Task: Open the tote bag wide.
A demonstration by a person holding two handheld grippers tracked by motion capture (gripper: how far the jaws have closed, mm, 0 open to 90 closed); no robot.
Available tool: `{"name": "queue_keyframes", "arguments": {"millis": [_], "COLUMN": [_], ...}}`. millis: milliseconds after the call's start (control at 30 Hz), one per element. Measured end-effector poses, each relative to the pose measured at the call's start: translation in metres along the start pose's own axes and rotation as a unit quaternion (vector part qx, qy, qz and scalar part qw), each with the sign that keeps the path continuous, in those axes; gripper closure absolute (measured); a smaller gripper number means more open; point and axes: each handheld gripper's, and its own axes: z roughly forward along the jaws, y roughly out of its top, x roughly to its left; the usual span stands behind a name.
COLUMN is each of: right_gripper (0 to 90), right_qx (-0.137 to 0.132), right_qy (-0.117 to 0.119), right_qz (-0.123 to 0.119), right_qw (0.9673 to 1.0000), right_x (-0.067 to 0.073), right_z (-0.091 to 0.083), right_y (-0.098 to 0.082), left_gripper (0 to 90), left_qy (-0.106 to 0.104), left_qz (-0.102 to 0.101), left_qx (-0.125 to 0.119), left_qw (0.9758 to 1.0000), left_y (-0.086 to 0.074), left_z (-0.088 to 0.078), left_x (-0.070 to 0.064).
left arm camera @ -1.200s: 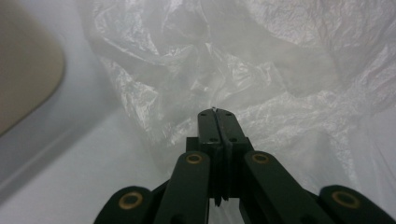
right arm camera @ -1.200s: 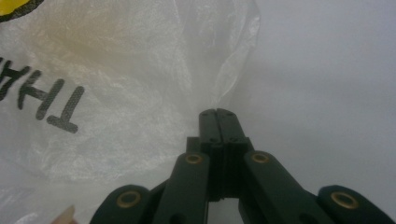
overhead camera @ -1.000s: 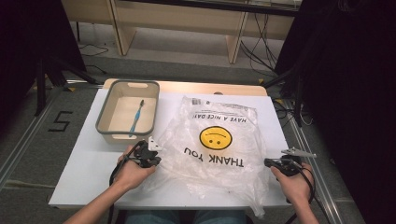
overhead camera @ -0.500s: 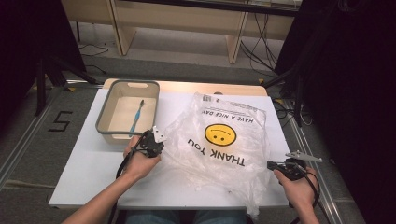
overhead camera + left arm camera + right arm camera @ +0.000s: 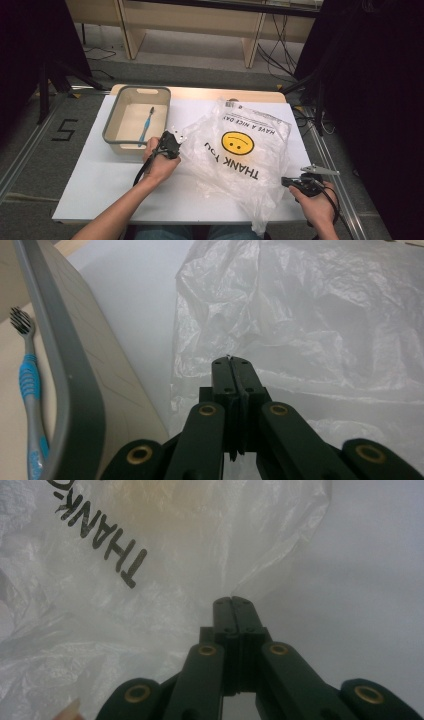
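On bench (image 5: 100, 185): one clear plastic bag (image 5: 245, 160), crumpled, smiley and "THANK YOU" print, spread centre-right; lower tail cut off past near edge. One grey-rimmed bin (image 5: 112, 131) at far left, containing one blue toothbrush (image 5: 146, 126). Two grippers: left gripper (image 5: 176, 136) clenched, tips at bag's left edge beside bin, film between them not discernible; right gripper (image 5: 286, 181) clenched at bag's right edge, hold on film likewise unclear.
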Motion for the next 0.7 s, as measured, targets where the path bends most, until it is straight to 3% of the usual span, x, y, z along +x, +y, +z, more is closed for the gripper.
{"name": "queue_keyframes", "arguments": {"millis": [233, 333, 533, 700], "right_gripper": [90.0, 90.0, 90.0, 89.2], "right_qx": [0.015, 0.017, 0.021, 0.023], "right_qy": [0.009, 0.010, 0.017, 0.033], "right_qz": [-0.005, -0.007, -0.005, -0.006], "right_qw": [0.9998, 0.9998, 0.9996, 0.9992], "right_x": [0.002, 0.004, 0.005, 0.010], "right_z": [0.005, 0.007, 0.009, 0.012], "right_y": [-0.002, -0.002, -0.003, -0.003], "left_gripper": [89.6, 87.8, 51.9, 40.5], "left_qy": [0.006, 0.006, 0.020, 0.018], "left_qz": [0.000, 0.000, 0.015, 0.019], "left_qx": [-0.005, -0.021, -0.083, -0.117], "left_qw": [1.0000, 0.9998, 0.9962, 0.9928], "left_y": [0.007, 0.008, 0.015, 0.019], "left_z": [0.004, 0.005, -0.007, -0.025], "left_x": [0.003, 0.006, -0.001, -0.007]}}
